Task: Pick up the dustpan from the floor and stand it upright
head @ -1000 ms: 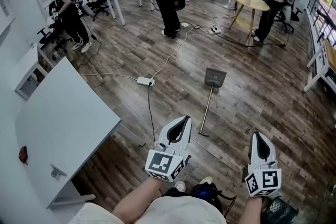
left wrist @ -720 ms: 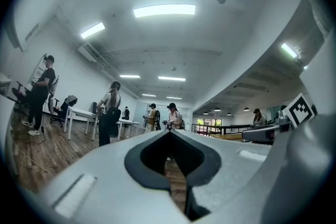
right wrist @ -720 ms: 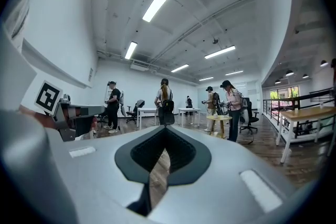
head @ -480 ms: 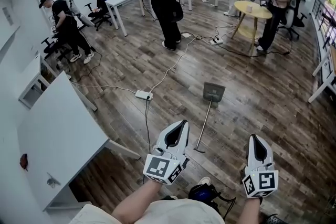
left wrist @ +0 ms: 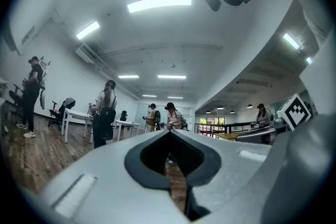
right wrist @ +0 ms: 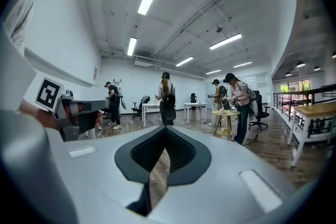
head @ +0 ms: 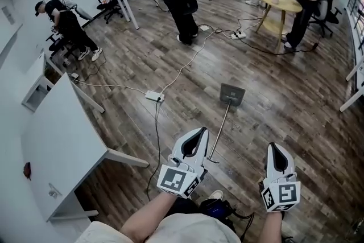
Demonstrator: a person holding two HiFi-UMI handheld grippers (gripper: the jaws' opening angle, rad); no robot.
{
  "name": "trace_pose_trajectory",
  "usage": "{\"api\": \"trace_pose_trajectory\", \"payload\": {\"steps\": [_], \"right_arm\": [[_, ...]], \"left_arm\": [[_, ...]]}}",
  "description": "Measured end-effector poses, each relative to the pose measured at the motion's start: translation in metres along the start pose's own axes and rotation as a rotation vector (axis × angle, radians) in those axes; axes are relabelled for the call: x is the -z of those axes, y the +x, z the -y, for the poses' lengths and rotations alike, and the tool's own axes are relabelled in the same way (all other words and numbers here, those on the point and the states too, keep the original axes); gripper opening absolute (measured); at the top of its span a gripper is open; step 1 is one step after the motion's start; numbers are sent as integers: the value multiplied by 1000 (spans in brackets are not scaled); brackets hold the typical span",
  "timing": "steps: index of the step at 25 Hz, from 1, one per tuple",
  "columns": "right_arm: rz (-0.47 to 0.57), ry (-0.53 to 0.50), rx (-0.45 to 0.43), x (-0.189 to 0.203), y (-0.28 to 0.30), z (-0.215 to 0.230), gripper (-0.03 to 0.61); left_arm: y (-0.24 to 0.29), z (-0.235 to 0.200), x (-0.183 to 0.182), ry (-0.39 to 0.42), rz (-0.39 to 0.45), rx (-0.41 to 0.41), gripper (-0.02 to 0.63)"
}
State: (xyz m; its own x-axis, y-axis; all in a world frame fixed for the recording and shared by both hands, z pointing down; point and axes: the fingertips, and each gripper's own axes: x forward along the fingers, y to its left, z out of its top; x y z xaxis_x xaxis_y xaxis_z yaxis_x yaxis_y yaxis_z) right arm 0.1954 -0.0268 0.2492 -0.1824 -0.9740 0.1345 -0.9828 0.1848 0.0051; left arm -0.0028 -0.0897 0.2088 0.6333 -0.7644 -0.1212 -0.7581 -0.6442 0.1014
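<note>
Approach stage, by my judgement: nothing is gripped yet. Left gripper [head: 195, 139] has its jaws pressed together on nothing, and its tip shows near the handle's [head: 220, 131] near end. Dustpan [head: 232, 94] lies flat on the wood floor [head: 284, 116] ahead. Its long axis runs away from the person, leaning slightly right, with the pan at the far end and the handle end nearest. Right gripper [head: 277, 152] is likewise clenched and empty, apart from the handle. Recommended: part the jaws first, take the thin handle squarely near its free end, then pivot it up about the pan.
</note>
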Motion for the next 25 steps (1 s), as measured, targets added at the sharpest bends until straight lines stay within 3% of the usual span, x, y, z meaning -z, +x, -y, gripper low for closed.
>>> {"api": "trace_pose_trajectory", "payload": {"steps": [7, 13, 19, 25], "right_arm": [[-80, -45, -56, 29, 54, -16, 23], [-163, -63, -88, 82, 105, -41, 23], [-231, -79, -110, 167, 153, -58, 23], [-373, -140, -171, 286, 185, -69, 25]], "left_arm": [[21, -36, 22, -15, -13, -13, 0], [35, -75, 60, -24, -19, 23, 0], [44, -110, 130, -40, -22, 36, 0], [52, -124, 209, -56, -54, 48, 0]]}}
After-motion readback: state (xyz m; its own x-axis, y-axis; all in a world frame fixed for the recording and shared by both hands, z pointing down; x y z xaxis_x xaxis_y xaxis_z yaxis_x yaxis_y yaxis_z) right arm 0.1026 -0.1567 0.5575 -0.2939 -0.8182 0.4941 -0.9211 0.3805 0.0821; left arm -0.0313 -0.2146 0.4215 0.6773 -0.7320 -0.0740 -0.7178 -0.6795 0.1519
